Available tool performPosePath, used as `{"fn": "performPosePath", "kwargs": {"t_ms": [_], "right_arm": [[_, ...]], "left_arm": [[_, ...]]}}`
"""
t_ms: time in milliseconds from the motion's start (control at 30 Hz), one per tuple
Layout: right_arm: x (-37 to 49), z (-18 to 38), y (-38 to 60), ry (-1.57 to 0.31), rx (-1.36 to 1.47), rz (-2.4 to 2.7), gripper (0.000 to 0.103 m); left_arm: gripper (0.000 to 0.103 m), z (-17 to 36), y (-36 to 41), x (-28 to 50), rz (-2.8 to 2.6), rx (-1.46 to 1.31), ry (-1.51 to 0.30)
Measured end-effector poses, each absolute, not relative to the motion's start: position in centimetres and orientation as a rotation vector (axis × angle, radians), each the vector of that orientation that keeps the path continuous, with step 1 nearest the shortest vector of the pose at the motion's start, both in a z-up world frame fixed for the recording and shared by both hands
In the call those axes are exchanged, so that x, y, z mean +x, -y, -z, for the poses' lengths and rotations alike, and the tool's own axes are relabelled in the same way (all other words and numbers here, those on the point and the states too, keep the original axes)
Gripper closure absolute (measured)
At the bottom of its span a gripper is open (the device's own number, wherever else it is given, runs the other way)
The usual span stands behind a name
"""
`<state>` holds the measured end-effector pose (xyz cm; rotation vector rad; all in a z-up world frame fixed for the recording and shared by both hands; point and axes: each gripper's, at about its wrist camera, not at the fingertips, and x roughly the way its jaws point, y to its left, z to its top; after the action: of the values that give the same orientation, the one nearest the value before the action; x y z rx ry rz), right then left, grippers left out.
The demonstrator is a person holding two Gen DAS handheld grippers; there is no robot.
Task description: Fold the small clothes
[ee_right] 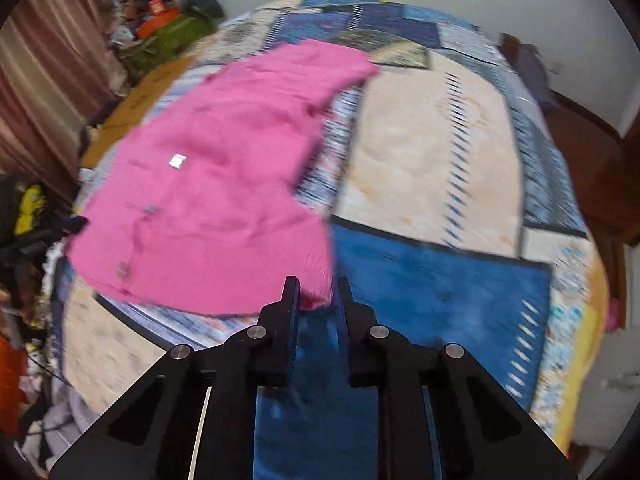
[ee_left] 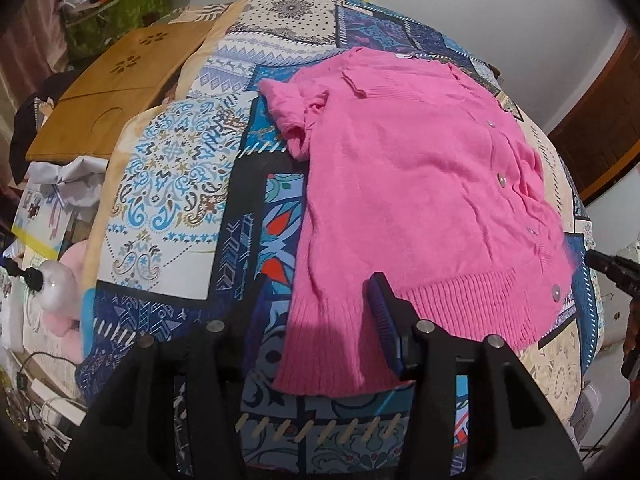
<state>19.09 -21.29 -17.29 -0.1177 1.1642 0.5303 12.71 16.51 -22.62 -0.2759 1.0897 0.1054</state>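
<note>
Nearest to you, your left gripper (ee_left: 316, 308) has its jaws wide apart and holds nothing. They straddle the ribbed hem of the pink cardigan (ee_left: 420, 184): one finger lies over the hem, the other is over the patterned quilt (ee_left: 172, 184) just beside the cardigan's edge.

Your right gripper (ee_right: 316, 300) has its jaws narrow, and a pink corner of the cardigan (ee_right: 208, 184) sits between them. This view is blurred, so I cannot tell with certainty whether the pads already press the cloth.

The cardigan lies spread out flat on the quilt, front side up, with its row of pale buttons (ee_left: 501, 179) running along the edge that is toward your right gripper. One short sleeve (ee_left: 292, 120) lies bunched at the side of the cardigan away from the buttons. The collar is at the far end, opposite the hem.

Beyond the sleeve side of the cardigan, a wooden board (ee_left: 116, 92) with flower-shaped cutouts rests at the quilt's edge. Further behind it stands a green box (ee_left: 116, 16) full of clutter.
</note>
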Motion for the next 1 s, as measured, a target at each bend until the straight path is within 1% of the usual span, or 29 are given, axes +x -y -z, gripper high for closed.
{"fn": "performPosePath", "kwargs": {"t_ms": [100, 133, 167, 233, 367, 400, 433, 500, 533, 567, 600, 633, 700, 733, 867, 1000], "right_arm": [[19.1, 17.5, 22.4, -1.184, -0.082, -0.524, 0.084], [19.2, 17.6, 22.3, -1.187, -0.068, -0.53, 0.079], [19.1, 17.7, 22.5, -1.185, -0.063, -0.535, 0.071], [19.1, 17.9, 21.9, -1.179, -0.058, -0.556, 0.062], [19.5, 20.0, 20.1, -1.232, -0.005, -0.612, 0.061], [19.5, 20.2, 19.8, -1.226, -0.015, -0.604, 0.061], [19.5, 20.3, 19.6, -1.207, -0.021, -0.598, 0.061], [19.6, 20.1, 19.5, -1.186, -0.021, -0.59, 0.061], [19.6, 20.2, 19.5, -1.185, -0.015, -0.592, 0.061], [19.7, 20.2, 19.5, -1.188, -0.007, -0.596, 0.061], [19.6, 20.4, 19.6, -1.19, 0.007, -0.595, 0.061], [19.5, 20.6, 19.6, -1.19, 0.014, -0.593, 0.064], [19.1, 20.5, 19.3, -1.182, -0.014, -0.605, 0.079], [18.9, 20.1, 19.1, -1.187, -0.022, -0.628, 0.097], [18.6, 18.7, 18.5, -1.182, -0.077, -0.692, 0.096], [18.7, 15.8, 18.4, -1.101, -0.111, -0.712, 0.097]], "left_arm": [[0.054, 22.4, -16.8, 12.5, -0.103, -0.275, -1.104], [0.054, 22.4, -16.9, 12.5, -0.098, -0.28, -1.112], [0.054, 22.6, -17.0, 12.4, -0.092, -0.29, -1.115], [0.053, 23.0, -17.1, 12.0, -0.085, -0.314, -1.111], [0.054, 23.2, -16.7, 11.5, -0.082, -0.324, -1.105], [0.058, 23.1, -16.6, 11.4, -0.075, -0.32, -1.104], [0.065, 23.1, -16.5, 11.3, -0.058, -0.326, -1.102], [0.07, 22.9, -16.1, 11.2, -0.047, -0.321, -1.095], [0.077, 22.8, -15.9, 11.1, -0.041, -0.315, -1.09], [0.08, 22.7, -15.7, 11.1, -0.037, -0.309, -1.085], [0.086, 22.6, -15.2, 11.0, -0.037, -0.293, -1.078], [0.092, 22.4, -14.8, 11.1, -0.038, -0.277, -1.076], [0.093, 22.0, -14.0, 11.2, -0.049, -0.228, -1.071], [0.093, 21.6, -13.6, 11.3, -0.049, -0.212, -1.067], [0.094, 19.1, -13.0, 11.4, -0.054, -0.164, -1.013], [0.094, 14.2, -13.6, 11.3, -0.07, -0.173, -0.895]]}}
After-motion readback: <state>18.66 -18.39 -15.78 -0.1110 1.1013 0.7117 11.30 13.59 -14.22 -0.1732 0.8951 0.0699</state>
